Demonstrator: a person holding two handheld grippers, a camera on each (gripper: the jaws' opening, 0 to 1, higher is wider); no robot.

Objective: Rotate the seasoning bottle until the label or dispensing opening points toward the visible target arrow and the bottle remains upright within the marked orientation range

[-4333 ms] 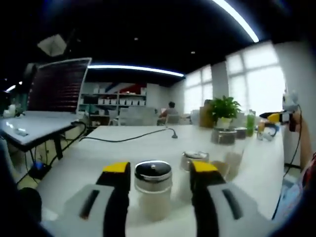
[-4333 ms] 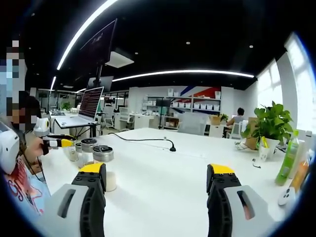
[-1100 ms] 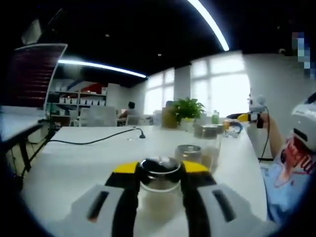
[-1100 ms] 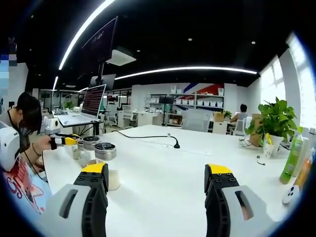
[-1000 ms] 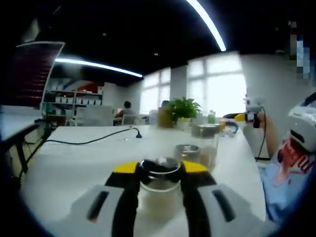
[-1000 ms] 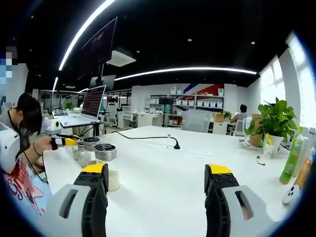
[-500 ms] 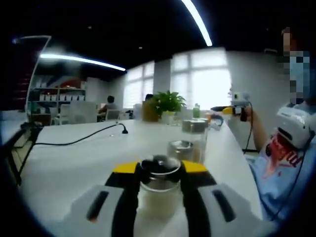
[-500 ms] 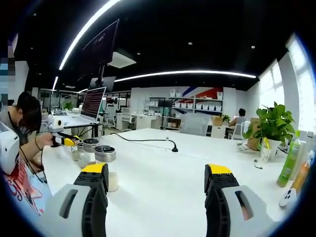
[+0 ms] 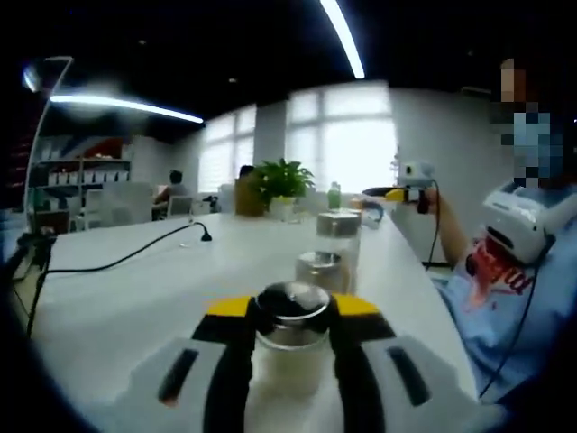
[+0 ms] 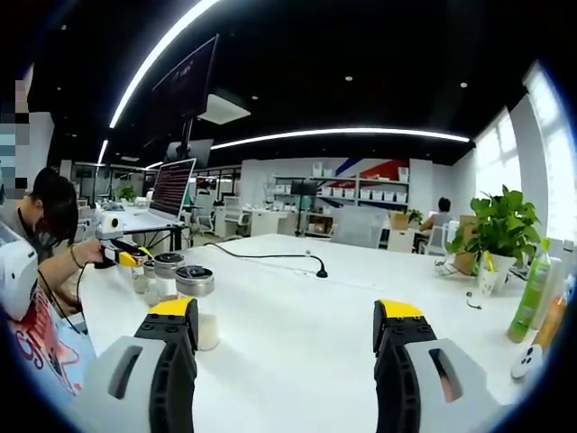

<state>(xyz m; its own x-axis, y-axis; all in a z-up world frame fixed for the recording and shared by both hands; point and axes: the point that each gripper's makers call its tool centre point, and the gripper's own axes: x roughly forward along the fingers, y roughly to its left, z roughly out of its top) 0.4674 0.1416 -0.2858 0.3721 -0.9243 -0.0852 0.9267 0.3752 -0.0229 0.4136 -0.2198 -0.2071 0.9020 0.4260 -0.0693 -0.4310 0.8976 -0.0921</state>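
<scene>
On the white desk (image 9: 117,298) the left hand-held gripper (image 9: 290,317) clamps the upright seasoning bottle (image 9: 290,347) at its shoulders, ready for twisting, while the right hand-held gripper (image 10: 284,327) hangs wide apart, empty.

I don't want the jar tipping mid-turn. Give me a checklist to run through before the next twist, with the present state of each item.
1. Left hand-held gripper closed on the seasoning bottle: ok, both jaws flank it just below the lid.
2. Bottle upright: ok, it looks vertical between the jaws.
3. Neighbouring jars apart from the held bottle: ok, they stand behind it.
4. Target arrow on the table: cannot tell, none visible.
5. Label or opening direction: cannot tell.
6. Right hand-held gripper out of the way: ok, open, holding nothing.
</scene>
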